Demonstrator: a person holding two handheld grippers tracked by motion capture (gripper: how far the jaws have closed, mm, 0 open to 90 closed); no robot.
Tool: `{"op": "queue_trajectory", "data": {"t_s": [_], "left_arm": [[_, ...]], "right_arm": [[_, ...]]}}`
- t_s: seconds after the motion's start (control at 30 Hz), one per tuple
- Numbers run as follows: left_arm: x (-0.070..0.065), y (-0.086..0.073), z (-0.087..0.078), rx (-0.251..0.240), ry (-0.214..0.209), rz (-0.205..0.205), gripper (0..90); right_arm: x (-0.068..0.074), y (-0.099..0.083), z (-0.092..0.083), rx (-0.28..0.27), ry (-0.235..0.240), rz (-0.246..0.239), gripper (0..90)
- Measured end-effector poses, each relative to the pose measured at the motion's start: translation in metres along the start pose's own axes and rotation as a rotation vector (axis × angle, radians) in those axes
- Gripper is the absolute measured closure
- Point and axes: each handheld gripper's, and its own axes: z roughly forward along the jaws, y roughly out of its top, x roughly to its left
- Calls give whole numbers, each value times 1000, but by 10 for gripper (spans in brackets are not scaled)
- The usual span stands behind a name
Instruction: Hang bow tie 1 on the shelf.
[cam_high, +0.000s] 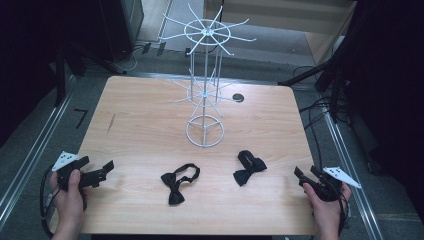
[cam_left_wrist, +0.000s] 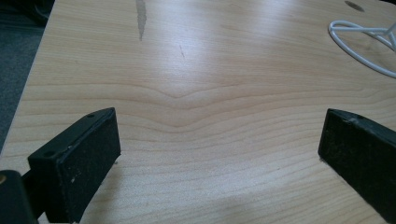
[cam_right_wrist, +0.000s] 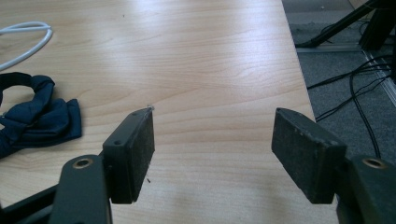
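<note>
The table was pale wood with a wavy, smooth grain and rounded corners, and it carried a dark streak toward the left of the high view. At the upper middle of that frame stood a white wire rack, thin rods with a ring base and two tiers of spokes fanning outward.

Two bow ties lay in the lower middle of the high view, both of soft dark cloth. The left bow tie lay with its strap curled in an open loop beside a pinched knot and flared wings. The right bow tie was bunched more tightly, its strap folded over it. They lay apart from each other, between my two hands.

My left gripper sat at the lower left, jaws wide apart over bare wood. My right gripper sat at the lower right, jaws also apart and empty.

The right gripper view showed the right bow tie at its left edge as navy, finely woven fabric. The left gripper view showed the rough, speckled faces of my pads.
</note>
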Motion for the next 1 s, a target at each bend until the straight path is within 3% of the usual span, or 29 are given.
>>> {"op": "queue_trajectory", "data": {"t_s": [0.27,0.53,0.77,0.87,1.0], "left_arm": [[0,0,0,-4,-2,3,0],[0,0,1,-1,-4,3,0],[0,0,0,-2,-3,6,0],[0,0,1,-1,-4,5,0],[0,0,1,-1,-4,5,0]], "right_arm": [[4,4,-1,-28,12,2,361],[21,8,1,-49,36,-31,394],[50,10,9,-34,99,-86,405],[69,11,13,-21,133,-116,405],[80,10,16,-8,152,-134,405]]}}
